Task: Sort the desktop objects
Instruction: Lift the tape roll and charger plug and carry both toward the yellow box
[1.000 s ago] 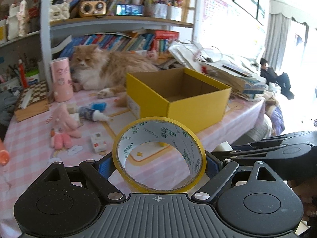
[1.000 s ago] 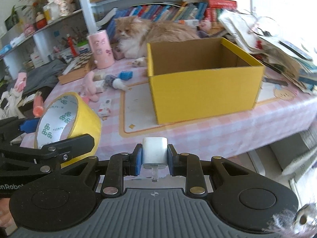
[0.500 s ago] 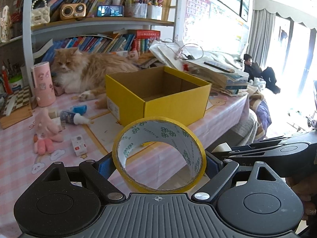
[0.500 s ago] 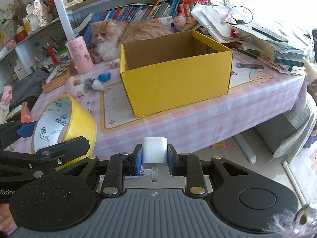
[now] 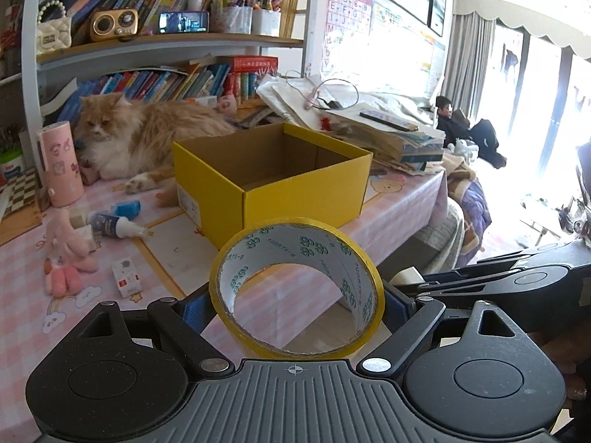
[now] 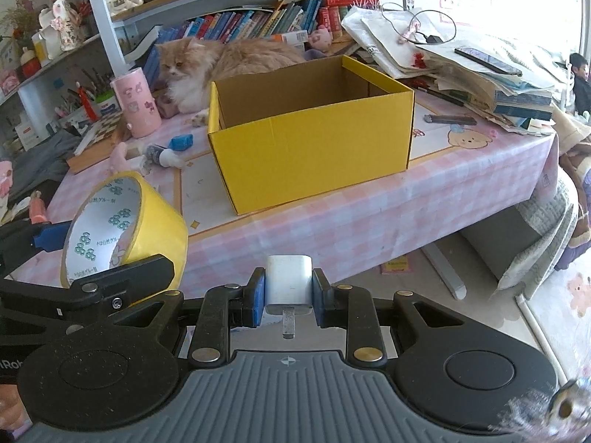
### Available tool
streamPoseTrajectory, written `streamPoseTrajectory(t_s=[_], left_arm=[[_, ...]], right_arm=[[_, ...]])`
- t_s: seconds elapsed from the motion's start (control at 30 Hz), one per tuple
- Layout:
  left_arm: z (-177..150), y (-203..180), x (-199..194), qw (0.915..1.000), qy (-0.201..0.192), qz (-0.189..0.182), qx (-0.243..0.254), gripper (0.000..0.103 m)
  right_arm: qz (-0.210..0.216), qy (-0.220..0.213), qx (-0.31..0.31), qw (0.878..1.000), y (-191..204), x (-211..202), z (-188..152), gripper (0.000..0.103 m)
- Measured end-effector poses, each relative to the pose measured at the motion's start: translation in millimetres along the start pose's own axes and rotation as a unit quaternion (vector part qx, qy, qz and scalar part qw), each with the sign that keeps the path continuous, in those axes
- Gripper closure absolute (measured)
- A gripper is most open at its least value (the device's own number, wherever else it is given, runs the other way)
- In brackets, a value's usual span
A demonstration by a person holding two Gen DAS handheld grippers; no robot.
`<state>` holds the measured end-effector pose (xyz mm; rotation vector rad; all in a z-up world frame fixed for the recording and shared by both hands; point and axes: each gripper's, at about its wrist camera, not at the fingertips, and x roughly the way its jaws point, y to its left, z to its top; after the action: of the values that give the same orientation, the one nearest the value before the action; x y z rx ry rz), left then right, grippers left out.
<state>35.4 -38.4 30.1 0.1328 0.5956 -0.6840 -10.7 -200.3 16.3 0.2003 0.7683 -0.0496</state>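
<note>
My left gripper (image 5: 295,304) is shut on a yellow tape roll (image 5: 364,269), held upright off the table's near edge; the roll also shows in the right wrist view (image 6: 155,217). My right gripper (image 6: 289,291) is shut on a white charger plug (image 6: 289,280), prongs toward the camera. An open, empty yellow cardboard box (image 5: 295,192) (image 6: 314,147) stands on the pink checked table (image 5: 22,269) ahead of both grippers. On the table left of the box lie a glue bottle (image 5: 110,226), a blue object (image 5: 127,207), a pink plush toy (image 5: 68,247) and a small white box (image 5: 126,277).
An orange cat (image 5: 147,133) (image 6: 229,59) lies behind the box. A pink cup (image 5: 61,164) stands at the left. A pile of books and papers (image 6: 480,74) fills the table's right end. Bookshelves (image 5: 166,40) rise behind. Floor and a bed lie to the right.
Both grippers have pulled back and away from the table with their loads; the box and cat look farther off. Grips are unchanged.
</note>
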Motion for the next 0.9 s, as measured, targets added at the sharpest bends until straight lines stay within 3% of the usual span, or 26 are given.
streamPoseTrajectory(t_s=[0.5, 0.9], left_arm=[[7.0, 10.8, 7.9, 0.9997, -0.011, 0.010, -0.018, 0.012], [22.4, 8.2, 24.8, 0.9997, -0.016, 0.016, 0.008, 0.012]], right_arm=[[0.004, 0.013, -0.018, 1.000, 6.4, 16.5, 20.3, 0.080], [0.002, 0.011, -0.002, 1.000, -7.9, 33.8, 40.6, 0.080]])
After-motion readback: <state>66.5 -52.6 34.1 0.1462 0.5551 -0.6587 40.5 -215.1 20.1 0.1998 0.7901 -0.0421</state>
